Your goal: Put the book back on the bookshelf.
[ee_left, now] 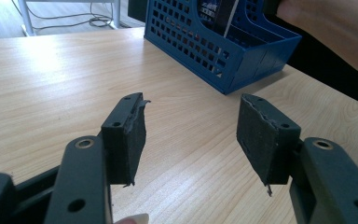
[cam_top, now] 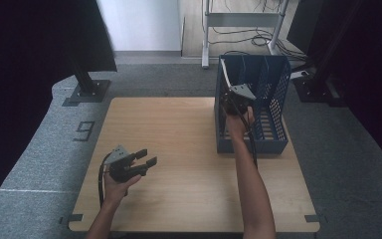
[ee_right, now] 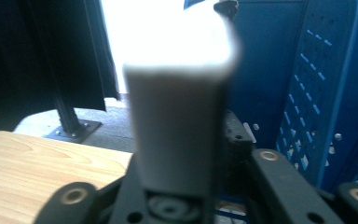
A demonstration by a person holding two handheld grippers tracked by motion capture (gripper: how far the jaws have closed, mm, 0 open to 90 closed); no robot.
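Two grippers are at work over a wooden bench (cam_top: 179, 149). At about seven o'clock on the bench, the left gripper (cam_top: 146, 158) lies in the person's left hand (cam_top: 117, 184), low above the wood, its tips pointing toward two o'clock. Its jaws stand wide apart with nothing between them; in the left gripper view only bare bench shows between the two worn black pads (ee_left: 130, 135).

At about two o'clock stands a blue perforated file rack (cam_top: 273, 94), upright, with tall dividers making several slots. The right gripper (cam_top: 231, 99) reaches into the rack's near-left slot, the person's right hand (cam_top: 238, 122) just behind it at the rack's front edge. A thin white card or booklet (cam_top: 224, 72) rises from those jaws, upright, leaning slightly, against the left wall of the rack. In the right gripper view the white piece (ee_right: 177, 121) stands blurred and close between the jaws, the blue lattice wall to its right. The jaws sit narrow around it; whether the pads press on it I cannot tell.
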